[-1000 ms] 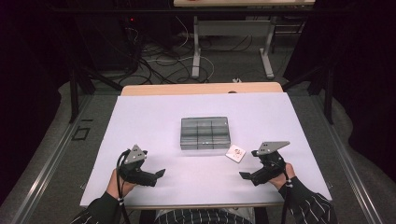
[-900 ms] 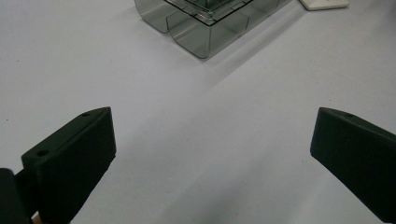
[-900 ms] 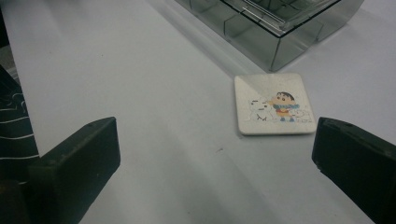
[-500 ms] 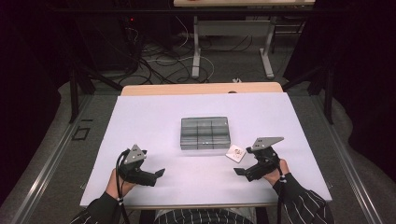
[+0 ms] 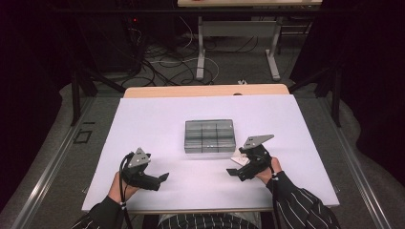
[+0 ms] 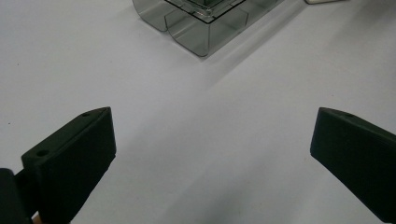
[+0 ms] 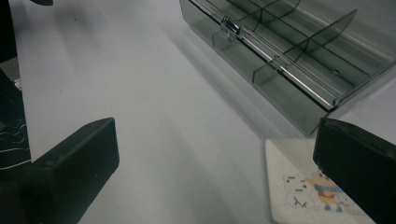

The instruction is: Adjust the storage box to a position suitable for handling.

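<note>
Right gripper view has the clearest look at what's going on: the right hand-held gripper (image 7: 215, 163) is spread wide, holding nothing, hanging just above the counter (image 7: 140, 93) with a small white card (image 7: 299, 186) partly under its right jaw. The card has a little cartoon figure printed on it and lies flat, just beside the front wall of the clear compartment box (image 7: 289, 60).

So I'd say this is the approach step, lining up on the card before any grab. The next move looks fiddly to me: the card is thin and flat on the surface, so the jaws would need to come down around an edge or nudge it to get a lip, without bumping the box right next to it.

From the high view, the right hand-held gripper (image 5: 239, 167) sits at the near right corner of the box (image 5: 209, 136), and the card (image 5: 237, 160) peeks out beside it. The left hand-held gripper (image 5: 160, 179) is well apart on the other side, resting low near the counter's (image 5: 157, 124) front edge. In the left gripper view its jaws are also wide apart with only bare surface between them.

The box is smoky clear plastic, split into a grid of compartments, with a latch on the front. Every compartment I can make out looks empty.
</note>
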